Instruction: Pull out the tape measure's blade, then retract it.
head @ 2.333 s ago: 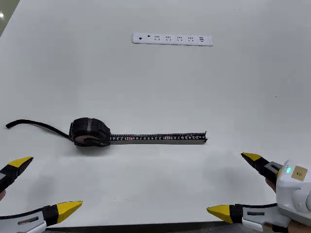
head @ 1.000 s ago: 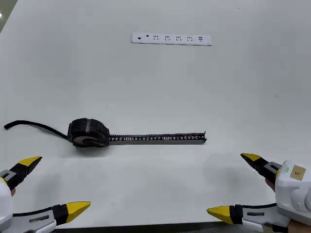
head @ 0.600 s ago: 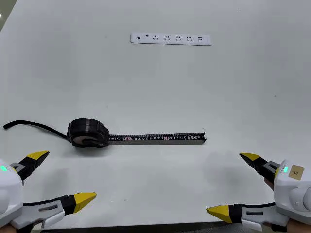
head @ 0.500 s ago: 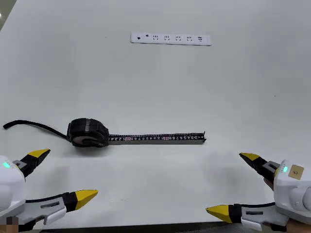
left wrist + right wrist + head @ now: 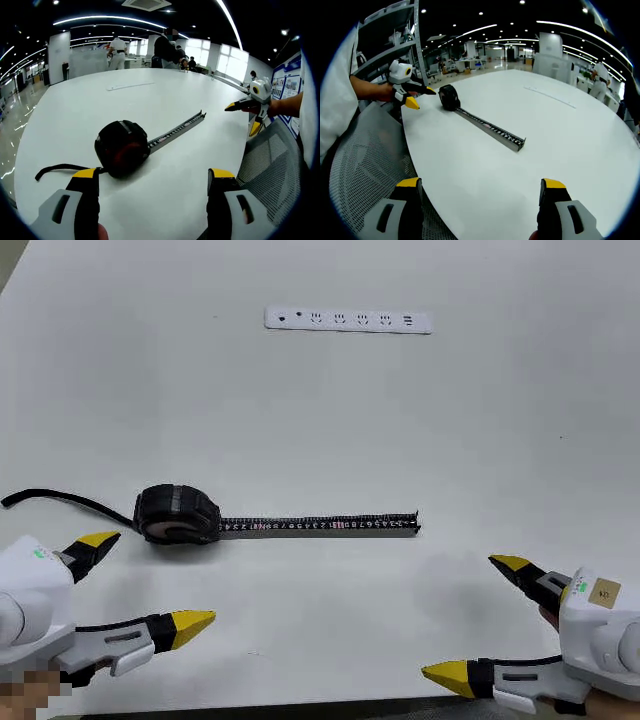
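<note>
Overhead, power strip [image 5: 348, 320] beyond extended blade [image 5: 318, 525]

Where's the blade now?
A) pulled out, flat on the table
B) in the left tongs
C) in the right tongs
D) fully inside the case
A: the blade lies stretched out on the table from the case; left tongs and right tongs are open, off it.

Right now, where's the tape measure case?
Head view, left side of the table: the tape measure case lies just beyond the left tool, blade stretching right.
</note>
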A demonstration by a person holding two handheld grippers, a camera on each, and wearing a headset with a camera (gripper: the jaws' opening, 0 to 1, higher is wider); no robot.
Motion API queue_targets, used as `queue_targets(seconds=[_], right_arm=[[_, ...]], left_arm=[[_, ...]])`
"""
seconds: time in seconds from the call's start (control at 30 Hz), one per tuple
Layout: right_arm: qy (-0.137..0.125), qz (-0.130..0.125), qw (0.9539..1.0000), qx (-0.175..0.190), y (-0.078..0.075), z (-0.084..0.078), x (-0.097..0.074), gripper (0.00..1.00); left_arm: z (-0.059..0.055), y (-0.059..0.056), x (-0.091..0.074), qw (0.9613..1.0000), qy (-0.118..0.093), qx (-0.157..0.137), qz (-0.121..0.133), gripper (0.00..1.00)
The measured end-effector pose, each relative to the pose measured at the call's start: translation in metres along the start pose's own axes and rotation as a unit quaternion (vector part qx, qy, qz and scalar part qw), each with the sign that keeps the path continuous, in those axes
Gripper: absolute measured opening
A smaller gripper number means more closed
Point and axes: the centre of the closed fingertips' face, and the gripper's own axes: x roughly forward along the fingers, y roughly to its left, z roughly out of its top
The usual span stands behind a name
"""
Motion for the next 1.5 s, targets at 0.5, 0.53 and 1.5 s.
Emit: queue_targets(seconds=[0.5, 0.53, 1.5], right_arm=[[-0.003, 0.002, 1.0000, 0.004, 0.000, 0.002, 0.004, 0.96], [-0.002, 0.003, 1.0000, 0.003, -0.001, 0.002, 0.005, 0.96], [0.005, 0.028, 0.9983, -0.051, -0.026, 0.019, 0.022, 0.74]], left_arm=[[0.015, 0.009, 0.017, 0.9998, -0.011, 0.008, 0.013, 0.86], [0.015, 0.010, 0.018, 0.9998, -0.011, 0.006, 0.017, 0.86], [0.020, 0.032, 0.038, 0.9912, -0.005, -0.050, 0.123, 0.74]])
